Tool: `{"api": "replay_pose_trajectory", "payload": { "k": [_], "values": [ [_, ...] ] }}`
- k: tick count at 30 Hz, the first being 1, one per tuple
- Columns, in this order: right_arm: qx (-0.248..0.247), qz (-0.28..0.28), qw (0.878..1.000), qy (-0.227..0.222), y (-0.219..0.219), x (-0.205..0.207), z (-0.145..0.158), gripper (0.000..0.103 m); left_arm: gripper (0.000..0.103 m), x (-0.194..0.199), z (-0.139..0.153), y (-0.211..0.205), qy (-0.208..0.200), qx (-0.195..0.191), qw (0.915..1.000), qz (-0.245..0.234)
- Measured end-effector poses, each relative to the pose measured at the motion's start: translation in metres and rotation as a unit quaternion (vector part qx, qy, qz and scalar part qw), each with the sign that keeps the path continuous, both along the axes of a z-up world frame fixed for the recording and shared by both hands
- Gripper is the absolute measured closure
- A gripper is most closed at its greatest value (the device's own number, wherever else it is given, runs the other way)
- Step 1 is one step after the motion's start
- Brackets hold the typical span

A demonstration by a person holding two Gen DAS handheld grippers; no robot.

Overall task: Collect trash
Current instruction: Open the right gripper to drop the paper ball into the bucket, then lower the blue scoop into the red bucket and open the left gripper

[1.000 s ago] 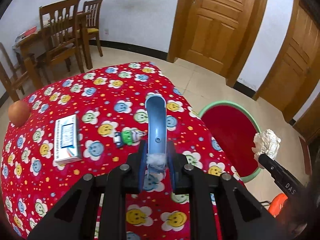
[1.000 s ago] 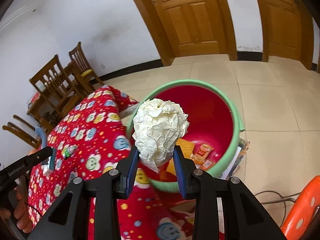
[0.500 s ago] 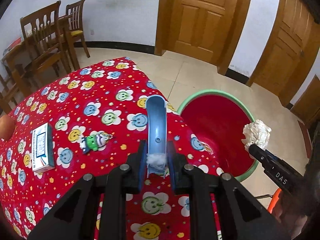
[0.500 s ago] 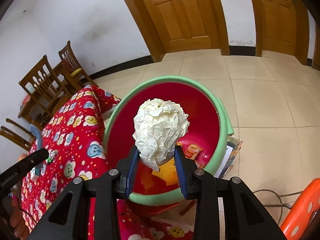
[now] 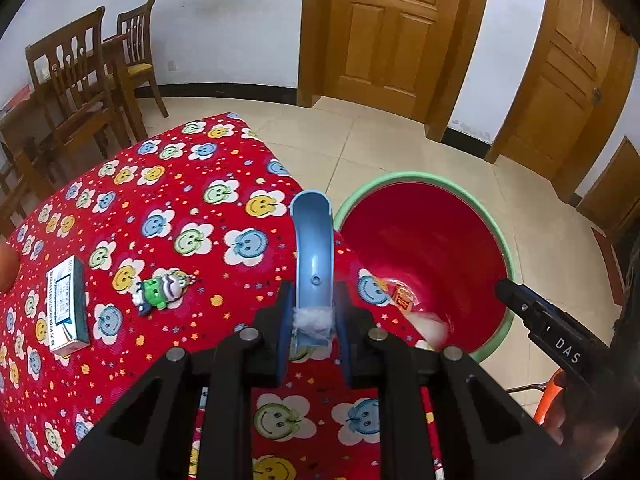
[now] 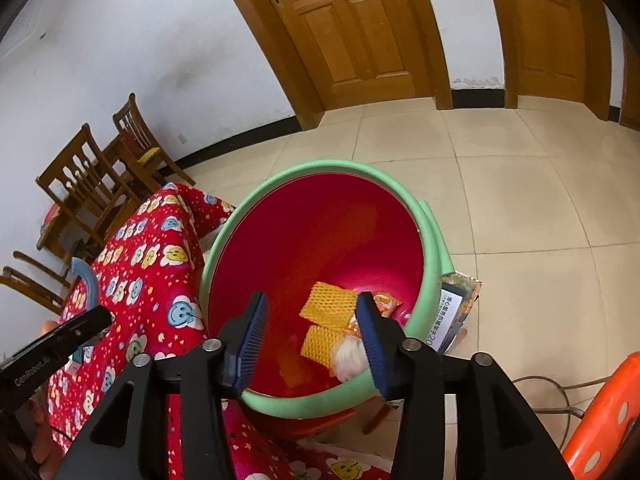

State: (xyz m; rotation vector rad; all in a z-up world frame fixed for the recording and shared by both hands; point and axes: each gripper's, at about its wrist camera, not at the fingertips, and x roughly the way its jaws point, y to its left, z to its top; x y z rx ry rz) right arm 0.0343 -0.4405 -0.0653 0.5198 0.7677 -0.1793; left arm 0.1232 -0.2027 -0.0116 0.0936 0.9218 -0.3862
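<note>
My right gripper (image 6: 314, 320) is open over the red bin with the green rim (image 6: 430, 240). The white crumpled paper ball (image 6: 350, 354) is blurred low inside the bin, beside yellow foam nets (image 6: 328, 306) and snack wrappers. The ball also shows in the left wrist view (image 5: 430, 326), inside the bin (image 5: 502, 240). My left gripper (image 5: 314, 320) is shut on a curved blue plastic piece (image 5: 312, 248) with a white tuft at its base, above the table's right edge. The right gripper's finger (image 5: 536, 316) shows at the right there.
The table has a red smiley-face cloth (image 5: 160, 208). On it lie a white and green box (image 5: 66, 304) and a small green toy (image 5: 162, 290). Wooden chairs (image 5: 88, 96) stand at the back left. An orange stool (image 6: 604, 412) and wooden doors (image 5: 392, 32) are nearby.
My right gripper has opened and let go of the paper ball, which has dropped into the bin. My left gripper has moved right toward the bin, still holding the blue piece.
</note>
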Motion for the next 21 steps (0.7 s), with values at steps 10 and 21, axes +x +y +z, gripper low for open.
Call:
{"api": "replay_pose_trajectory", "payload": {
  "k": [10,21],
  "values": [
    [0.006,-0.022,1.0,-0.008,-0.01,-0.022,0.005,0.046,0.084,-0.001,-0.004,-0.028,0.007,-0.022,0.9987,-0.046],
    [0.016,-0.039,0.999,-0.005,-0.021,-0.035,0.002,0.046,0.084,0.003,-0.012,-0.061,0.008,-0.027,0.9962,-0.083]
  ]
}}
